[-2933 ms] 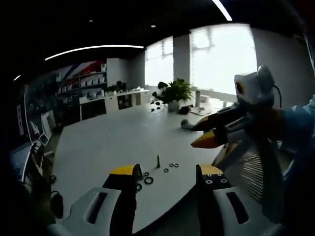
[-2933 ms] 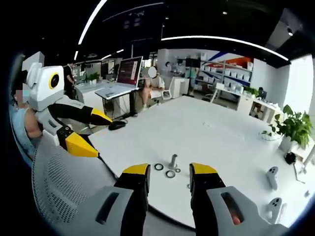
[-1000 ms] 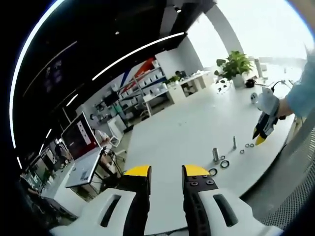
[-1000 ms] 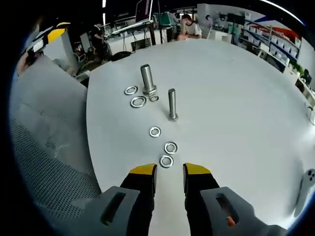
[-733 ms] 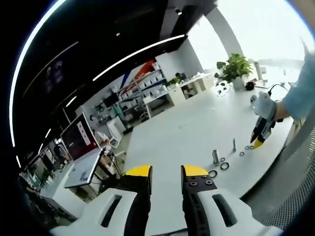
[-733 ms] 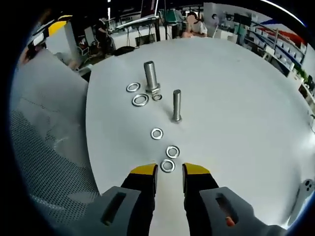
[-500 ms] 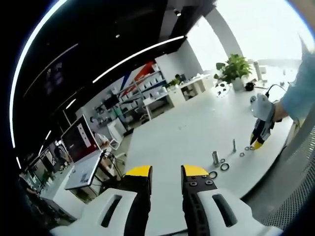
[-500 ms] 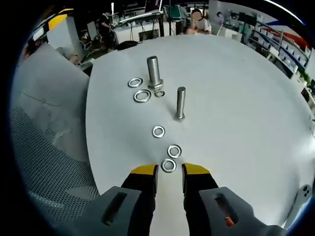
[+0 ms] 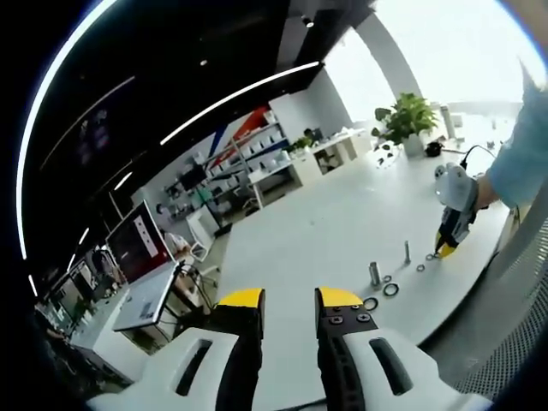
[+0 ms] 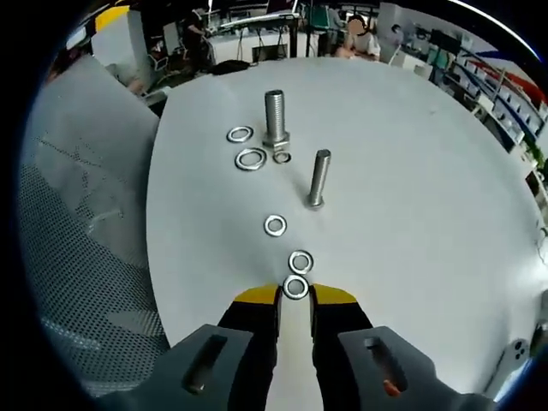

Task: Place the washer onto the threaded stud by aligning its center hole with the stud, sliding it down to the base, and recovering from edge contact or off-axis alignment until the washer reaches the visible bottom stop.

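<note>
On the white table (image 10: pixel 411 171) stand a thin threaded stud (image 10: pixel 318 178) and a thicker bolt (image 10: pixel 274 116). Several steel washers lie flat around them, and the nearest washer (image 10: pixel 295 287) sits between the yellow tips of my right gripper (image 10: pixel 294 297). Its jaws are drawn in against the washer's sides. In the left gripper view my left gripper (image 9: pixel 289 300) hangs off the table edge, narrowly open and holding nothing. That view also has the stud (image 9: pixel 407 251), the bolt (image 9: pixel 374 272) and the right gripper (image 9: pixel 447 248), tips down at the table.
Other washers (image 10: pixel 300 261) (image 10: pixel 275 225) lie between the held one and the stud, and more washers (image 10: pixel 251 158) ring the bolt. A grey mesh chair back (image 10: pixel 77 257) stands left of the table edge. A person's sleeve (image 9: pixel 527 163) and a plant (image 9: pixel 409 116) show at the right.
My right gripper has moved forward and down to the nearest washer, and its jaws have narrowed around it. The left gripper stays as it was.
</note>
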Demonstrator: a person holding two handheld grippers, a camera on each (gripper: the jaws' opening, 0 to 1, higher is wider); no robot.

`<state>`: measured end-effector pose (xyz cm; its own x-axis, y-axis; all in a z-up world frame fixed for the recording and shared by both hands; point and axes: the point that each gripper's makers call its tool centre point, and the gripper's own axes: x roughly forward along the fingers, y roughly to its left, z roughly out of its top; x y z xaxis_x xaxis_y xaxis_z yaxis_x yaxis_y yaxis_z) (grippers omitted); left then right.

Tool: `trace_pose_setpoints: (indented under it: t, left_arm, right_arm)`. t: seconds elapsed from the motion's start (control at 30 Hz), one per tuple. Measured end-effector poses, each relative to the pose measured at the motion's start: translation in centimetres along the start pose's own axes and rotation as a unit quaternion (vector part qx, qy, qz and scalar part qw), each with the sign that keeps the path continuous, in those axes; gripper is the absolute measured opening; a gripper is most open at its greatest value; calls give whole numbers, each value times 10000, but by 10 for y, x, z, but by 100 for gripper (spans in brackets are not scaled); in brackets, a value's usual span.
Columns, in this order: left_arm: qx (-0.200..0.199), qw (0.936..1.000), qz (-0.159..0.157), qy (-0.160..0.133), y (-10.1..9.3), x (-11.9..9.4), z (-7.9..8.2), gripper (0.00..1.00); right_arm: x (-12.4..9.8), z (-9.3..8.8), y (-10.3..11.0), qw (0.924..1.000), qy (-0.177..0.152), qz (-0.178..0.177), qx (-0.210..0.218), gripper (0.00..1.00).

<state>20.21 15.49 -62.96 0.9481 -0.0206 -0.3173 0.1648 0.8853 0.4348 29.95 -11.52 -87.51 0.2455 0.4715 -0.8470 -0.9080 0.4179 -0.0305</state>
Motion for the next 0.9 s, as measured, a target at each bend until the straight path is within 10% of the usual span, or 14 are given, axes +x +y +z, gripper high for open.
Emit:
trace_pose_setpoints:
  t: [0.9]
  left_arm:
    - [23,9999,-120,-29,-4,1,1,18]
  right_arm:
    - [-18,23,3,9997,-188,107,-96,14]
